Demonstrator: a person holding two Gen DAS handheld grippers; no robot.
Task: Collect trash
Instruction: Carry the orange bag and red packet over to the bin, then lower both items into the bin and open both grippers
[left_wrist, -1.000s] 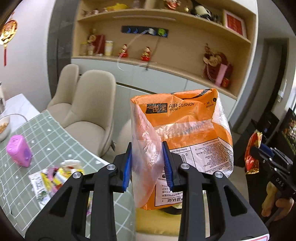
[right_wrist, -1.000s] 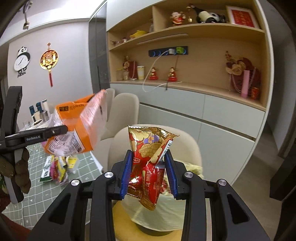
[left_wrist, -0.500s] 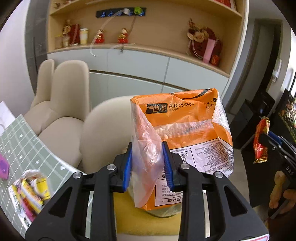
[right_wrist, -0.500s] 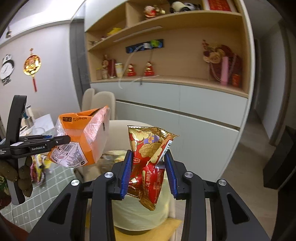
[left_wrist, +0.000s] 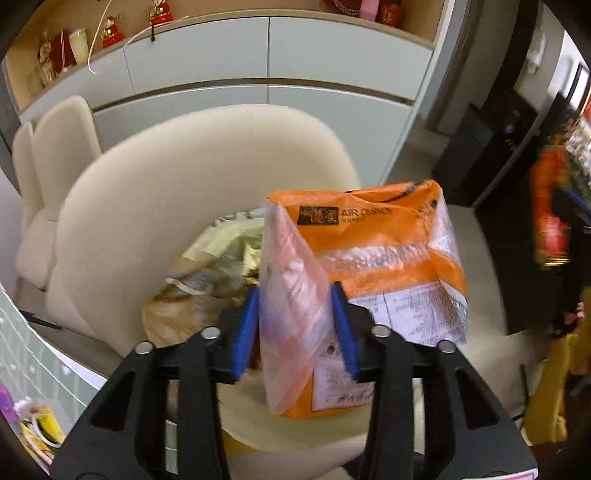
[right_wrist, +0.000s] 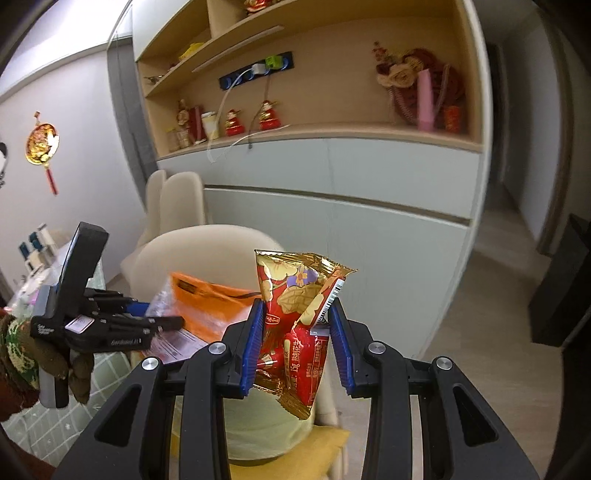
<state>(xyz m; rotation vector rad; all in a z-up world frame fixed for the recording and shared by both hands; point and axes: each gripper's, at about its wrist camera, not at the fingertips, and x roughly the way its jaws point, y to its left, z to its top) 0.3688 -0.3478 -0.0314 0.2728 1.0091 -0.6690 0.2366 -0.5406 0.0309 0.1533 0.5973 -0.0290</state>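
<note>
The left gripper (left_wrist: 295, 328) has just been opening its jaws; the orange bag (left_wrist: 369, 266) sits loose between them, maybe slipping, above the yellow trash bag (left_wrist: 221, 251) at ten o'clock. The right gripper (right_wrist: 297, 347) squeezes a red snack wrapper (right_wrist: 295, 317).

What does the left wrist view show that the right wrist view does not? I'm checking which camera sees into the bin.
Only the left wrist view looks down into the yellow-lined trash bin, with wrappers inside, and shows the left tongs from behind, their blue pads just opened off the orange air-cushion bag between them.

Only the right wrist view shows the right tongs clamped on the red peanut packet, the gloved hand, and the wall shelves.

Both show the orange bag, the beige chair and the grey cabinets.
</note>
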